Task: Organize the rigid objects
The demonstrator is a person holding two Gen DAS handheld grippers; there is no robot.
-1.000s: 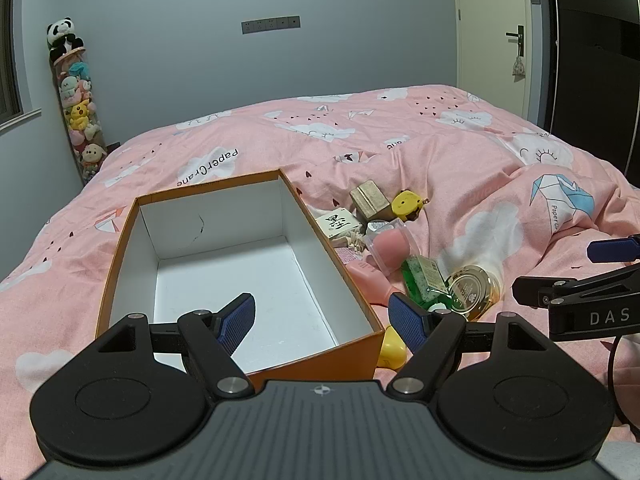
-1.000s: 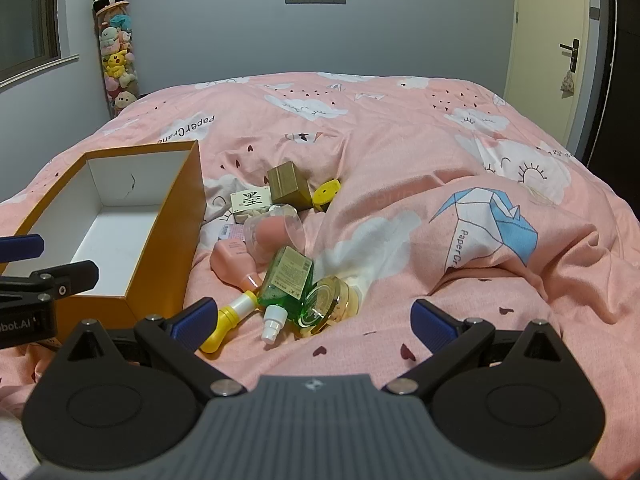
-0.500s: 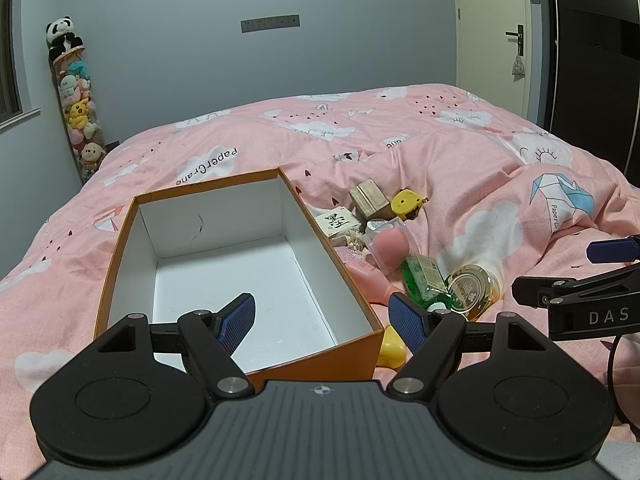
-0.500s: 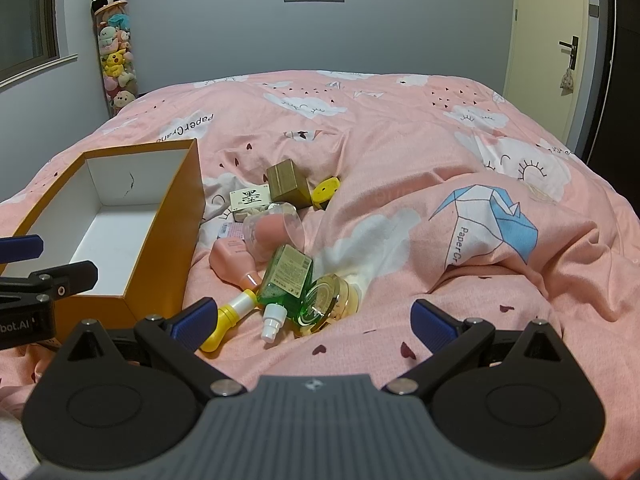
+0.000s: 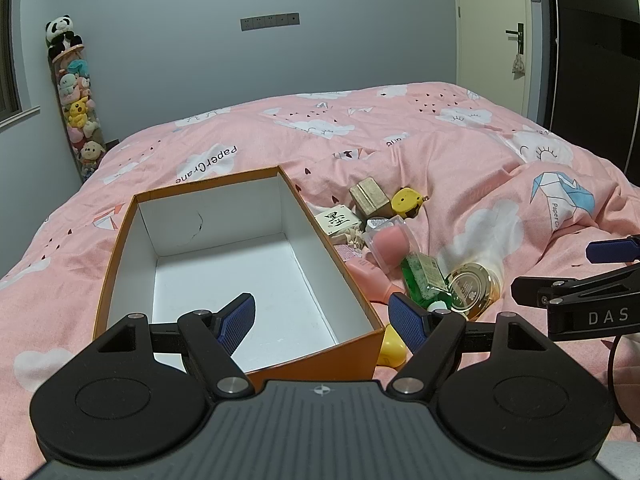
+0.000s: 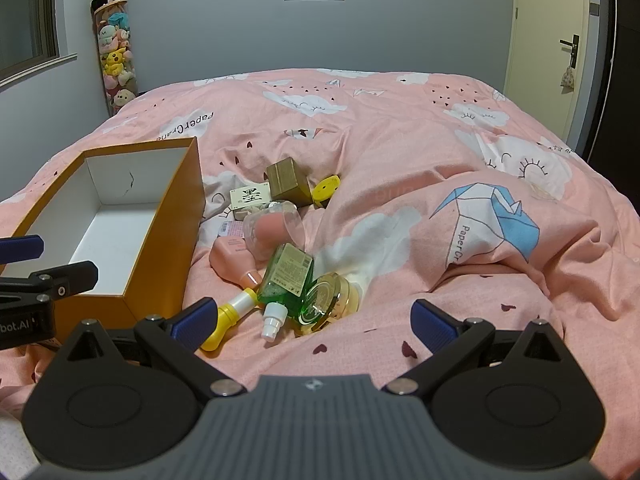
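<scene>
One bed (image 6: 400, 140) with a pink cloud-print cover fills everything ahead of my two grippers. On it sits one orange box (image 5: 120, 248), white inside, directly in front of my left gripper (image 5: 322, 318), whose left finger hangs over the box's near end while the right finger sits just past its near right corner. That gripper is spread wide and holds nothing. My right gripper (image 6: 314, 318) is likewise spread wide with nothing between its fingers, hovering just short of the pile of small things.

The pile lies to the right of the box, ahead and a little left of my right gripper. I count nine pieces. Nearest me are one green bottle (image 6: 287, 276) with a white nozzle, one round gold-lidded jar (image 6: 330, 300) touching it on the right, and one yellow bottle (image 6: 228, 318) with a white collar beside my left finger. Behind those lie one pink bottle (image 6: 234, 258) and one clear case with a pink sponge (image 6: 270, 232) inside. Farthest off are one brown cube box (image 6: 289, 180), one small cream box (image 6: 250, 197) printed with a black character, one yellow tape measure (image 6: 326, 189), and one small pale item (image 5: 354, 236) that I cannot identify.
</scene>
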